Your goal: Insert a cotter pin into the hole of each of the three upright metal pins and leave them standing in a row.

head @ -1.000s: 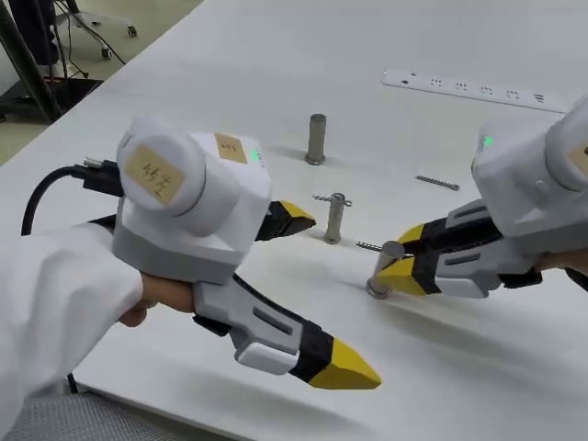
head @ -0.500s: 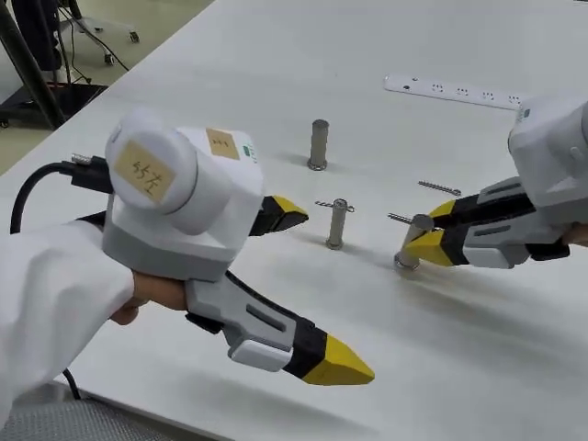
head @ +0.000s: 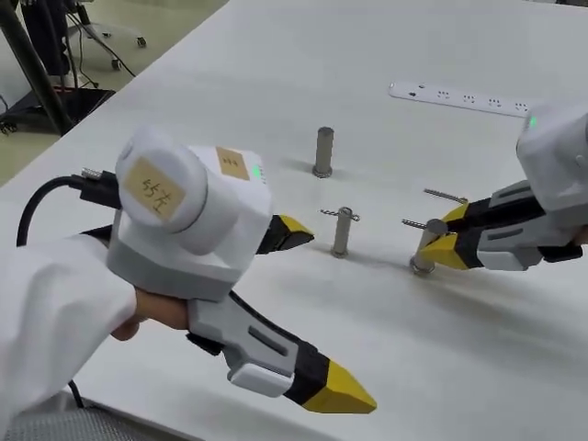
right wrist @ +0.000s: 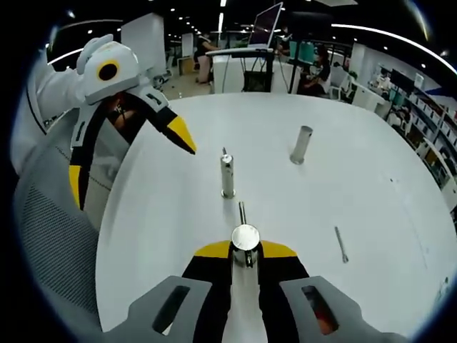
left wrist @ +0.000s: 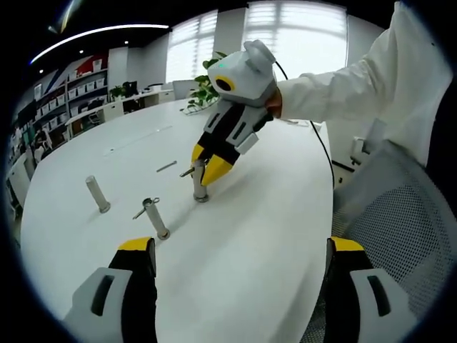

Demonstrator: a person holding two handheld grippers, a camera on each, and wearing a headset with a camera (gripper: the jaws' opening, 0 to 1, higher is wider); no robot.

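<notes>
Metal pins (head: 343, 241): three upright on the workbench (head: 184, 110), in a rough diagonal line, well apart from one another.
Left gripper (head: 326, 312): jaws wide apart, holding nothing, hovering over the near side of the workbench.
Right gripper (head: 444, 234): jaws clamped on the near pin (head: 424, 264), high on the shaft just under the head.
Middle pin (right wrist: 227, 175): free-standing, cotter pin (head: 334, 214) through the cross hole near the top.
Far pin (head: 323, 152): bare; hole not made out at this size.
Near pin's cotter (head: 413, 223): sticking out to one side; probably through the hole, though depth hard to judge.
Loose cotter pin (head: 446, 195): flat on the workbench, just beyond the right gripper.
Handling, pins: likely solid steel, stiff, heavy for size, smooth and slippery under the pads; small flanged foot, so easy to topple; best gripped on the shaft below the hole, square to the axis.
Handling, cotter: light, thin, springy wire; apt to roll or flick away; best pinched by the looped end, legs aimed at the hole.
</notes>
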